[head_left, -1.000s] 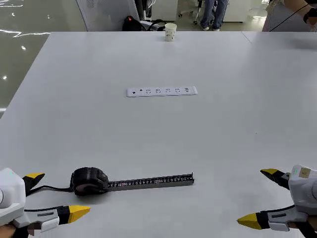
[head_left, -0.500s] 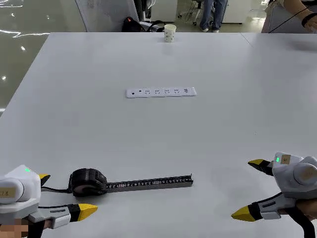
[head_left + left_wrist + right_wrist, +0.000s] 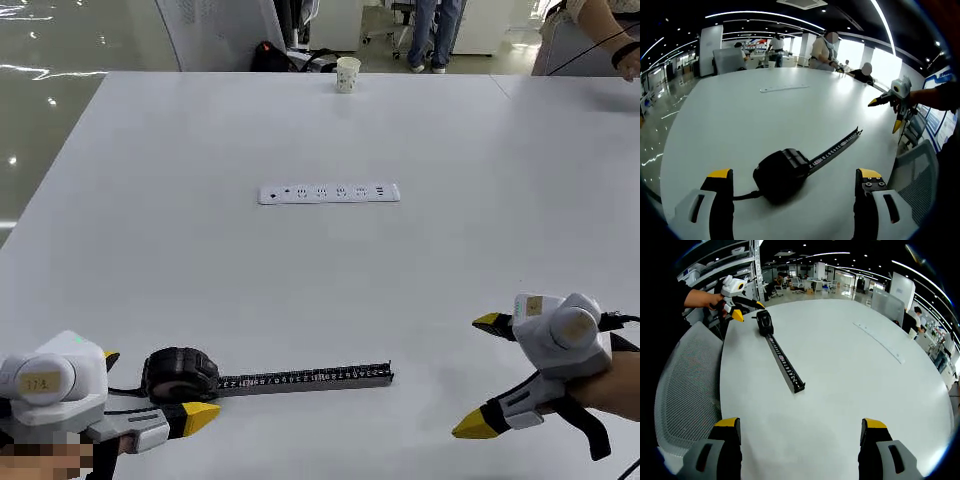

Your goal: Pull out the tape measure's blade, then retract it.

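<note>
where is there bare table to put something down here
The widest free patch of table lies between the power strip and the tape blade. Also bare: between the blade's tip and the right gripper, and from the power strip back to the paper cup. Crowded near left: the left gripper, jaws open, flanks the tape measure case.

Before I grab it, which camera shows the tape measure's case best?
Left gripper view: the case sits large between its open jaws. The head view shows it small from above; the right gripper view, tiny and far.
</note>
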